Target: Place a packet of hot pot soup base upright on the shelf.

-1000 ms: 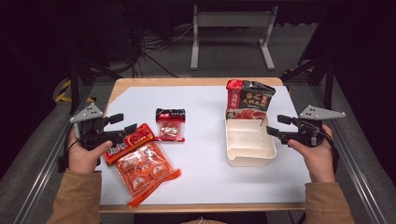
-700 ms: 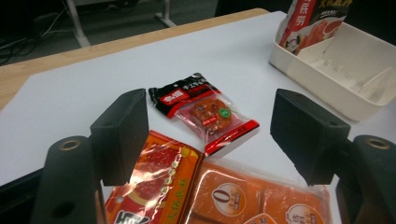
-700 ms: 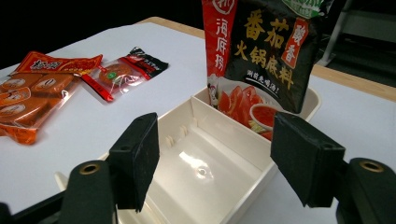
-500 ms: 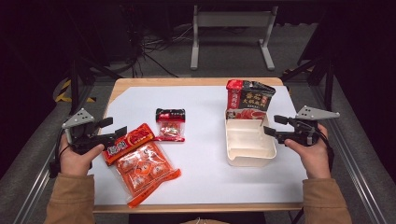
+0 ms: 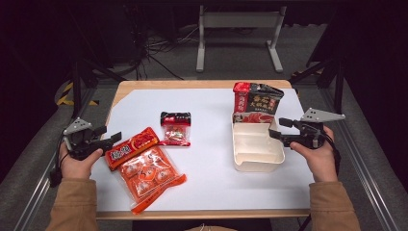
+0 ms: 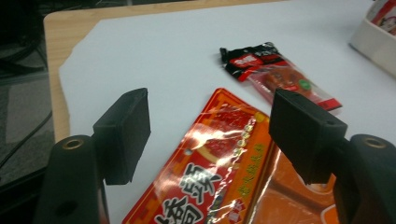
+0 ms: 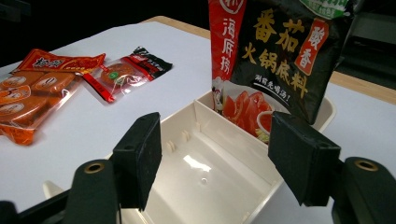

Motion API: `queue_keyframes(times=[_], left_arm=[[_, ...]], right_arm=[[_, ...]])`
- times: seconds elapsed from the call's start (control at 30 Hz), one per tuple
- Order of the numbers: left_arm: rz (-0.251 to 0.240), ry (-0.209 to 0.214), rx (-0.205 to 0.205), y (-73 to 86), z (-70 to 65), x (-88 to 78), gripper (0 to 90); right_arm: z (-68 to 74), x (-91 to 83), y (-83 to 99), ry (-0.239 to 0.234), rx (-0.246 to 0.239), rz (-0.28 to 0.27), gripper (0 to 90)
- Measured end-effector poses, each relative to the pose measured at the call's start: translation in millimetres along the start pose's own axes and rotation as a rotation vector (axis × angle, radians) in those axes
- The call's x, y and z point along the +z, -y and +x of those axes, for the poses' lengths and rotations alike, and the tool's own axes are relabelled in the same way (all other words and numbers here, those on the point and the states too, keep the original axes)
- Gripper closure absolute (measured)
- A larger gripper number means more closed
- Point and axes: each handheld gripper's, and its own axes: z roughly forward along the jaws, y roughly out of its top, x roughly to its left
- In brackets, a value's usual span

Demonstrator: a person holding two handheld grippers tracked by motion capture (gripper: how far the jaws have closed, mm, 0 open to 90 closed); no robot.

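On wooden table (image 5: 202,84) | white sheet (image 5: 211,134) | dark room, grey floor (image 5: 231,53)

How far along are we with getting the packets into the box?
Done: the soup-base pouch stands in the far compartment of the box. In hand: the open left gripper hovers over the long red packet, not gripping. Left: that packet, the orange bag and the small black-topped packet lie on the table. The right gripper is open at the box.

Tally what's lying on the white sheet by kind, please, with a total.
Snack packets lying flat: 3 – long red packet, orange multipack, small black-topped packet
Upright soup-base pouch: 1
Cream divided box: 1
Total: 5
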Motion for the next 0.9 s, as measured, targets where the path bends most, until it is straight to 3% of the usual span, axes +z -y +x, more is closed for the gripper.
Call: queue_keyframes(times=[0.37, 0.53, 0.83, 0.9], left_arm=[[0.106, -0.026, -0.053, 22.8, 20.1, 10.2, 32.8], [0.121, -0.024, -0.103, 32.9, 29.8, 13.9, 33.1], [0.211, -0.012, -0.147, 41.5, 34.7, 20.9, 32.6], [0.219, -0.005, -0.141, 42.4, 35.4, 22.1, 31.2]], right_arm=[[1.6, -0.9, 0.2, -0.011, -0.007, 0.0, 37.3], [2.8, 0.3, -0.4, -0.014, -0.01, 0.002, 37.3], [2.9, 1.0, -0.2, -0.015, -0.011, 0.007, 36.5], [2.8, 1.0, -0.1, -0.011, -0.01, 0.01, 35.6]])
